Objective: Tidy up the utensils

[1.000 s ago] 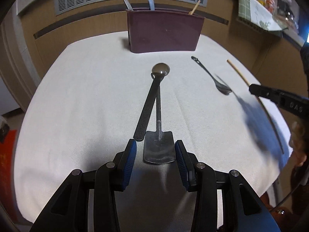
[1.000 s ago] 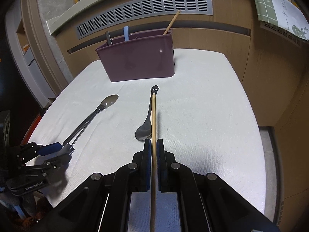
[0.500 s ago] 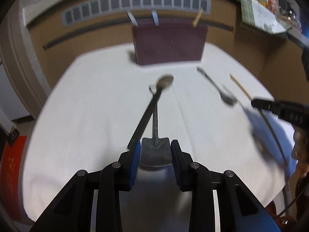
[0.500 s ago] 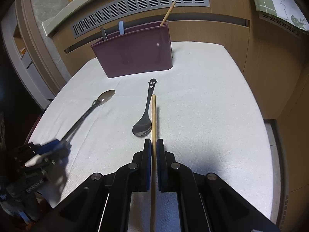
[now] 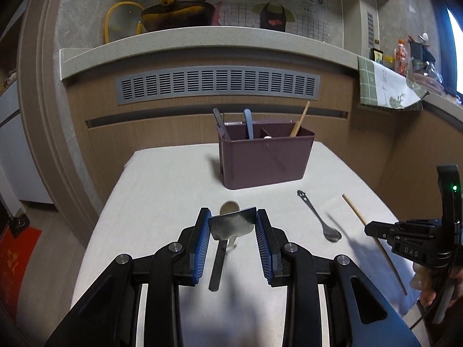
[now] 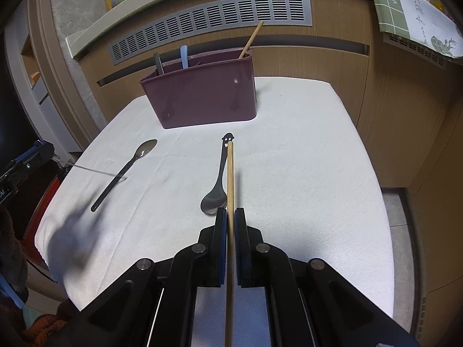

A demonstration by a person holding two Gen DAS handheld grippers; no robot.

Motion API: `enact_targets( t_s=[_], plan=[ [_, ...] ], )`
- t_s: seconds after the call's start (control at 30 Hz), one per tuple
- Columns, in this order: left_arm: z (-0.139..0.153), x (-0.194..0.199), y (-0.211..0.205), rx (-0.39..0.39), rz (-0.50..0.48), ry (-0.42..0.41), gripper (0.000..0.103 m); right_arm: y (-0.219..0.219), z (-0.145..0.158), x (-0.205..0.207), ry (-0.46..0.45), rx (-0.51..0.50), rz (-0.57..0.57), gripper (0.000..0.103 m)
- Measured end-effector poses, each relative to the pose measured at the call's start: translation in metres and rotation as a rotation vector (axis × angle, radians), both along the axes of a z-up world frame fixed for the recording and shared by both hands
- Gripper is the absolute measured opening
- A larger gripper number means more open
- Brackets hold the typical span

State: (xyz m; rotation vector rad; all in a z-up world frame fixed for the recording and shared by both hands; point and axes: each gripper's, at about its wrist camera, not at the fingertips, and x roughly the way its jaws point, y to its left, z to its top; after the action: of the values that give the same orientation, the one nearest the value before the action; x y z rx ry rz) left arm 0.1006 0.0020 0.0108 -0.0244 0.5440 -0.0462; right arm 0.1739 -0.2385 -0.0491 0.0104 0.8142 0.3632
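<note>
1. Left wrist view: the left tool [image 5: 233, 225] holds the flat blade of a small metal shovel-shaped utensil [image 5: 233, 225] between its blue pads [image 5: 202, 240], lifted above the white cloth-covered worktop [image 5: 162, 179].
2. Below it, a long-handled spoon [image 5: 220, 248] lies on the cloth, its bowl pointing toward the maroon utensil holder [image 5: 266, 159].
3. That holder stands at the far middle of the worktop; a grey handle [image 5: 218, 120] and a blue handle [image 5: 248, 123] rise from its left compartment, and a wooden chopstick [image 5: 301, 118] leans in the right one.
4. A dark spoon with a smiley-face handle [image 5: 317, 217] lies right of the holder, near the right tool [image 5: 373, 228].
5. Right wrist view: the right tool [image 6: 230, 225] is closed narrow on a second wooden chopstick [image 6: 230, 179], which runs forward along its fingers; I cannot tell whether it is clear of the cloth.
6. The smiley spoon [image 6: 220, 179] lies just beside the chopstick, on its left.
7. Behind the worktop is a wood-panelled wall with a grey slotted vent [image 5: 217, 85] under a pale stone ledge [image 5: 202, 40].
8. A yellow-handled pan [image 5: 173, 14] sits on the ledge, before a tiled wall with cartoon figures [image 5: 275, 3].
9. A green checked cloth [image 5: 385, 86] hangs at the right; a red mat [image 5: 17, 257] lies on the floor at the left.
</note>
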Motion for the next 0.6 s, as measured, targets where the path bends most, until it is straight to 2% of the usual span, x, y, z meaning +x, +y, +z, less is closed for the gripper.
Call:
enact_targets(
  t_s=[0.13,0.17,0.2,0.23,0.6],
  plan=[
    [0.006,-0.004,0.001,-0.014,-0.004,-0.012,0.031,0.0,0.004,-0.002,-0.014,0.001,0.001,0.004],
    [0.008,-0.004,0.001,-0.016,-0.007,-0.012,0.028,0.0,0.005,-0.003,-0.019,0.002,0.002,0.004],
    [0.009,-0.004,0.001,-0.018,-0.01,-0.011,0.015,0.0,0.007,-0.004,-0.026,0.003,0.004,0.004],
    [0.011,-0.004,0.0,-0.018,-0.012,-0.006,0.011,0.0,0.008,-0.005,-0.034,0.006,0.006,0.004],
    [0.015,-0.01,-0.004,-0.018,-0.039,-0.007,0.006,0.0,0.015,-0.009,-0.053,0.002,0.008,0.004]
  ],
)
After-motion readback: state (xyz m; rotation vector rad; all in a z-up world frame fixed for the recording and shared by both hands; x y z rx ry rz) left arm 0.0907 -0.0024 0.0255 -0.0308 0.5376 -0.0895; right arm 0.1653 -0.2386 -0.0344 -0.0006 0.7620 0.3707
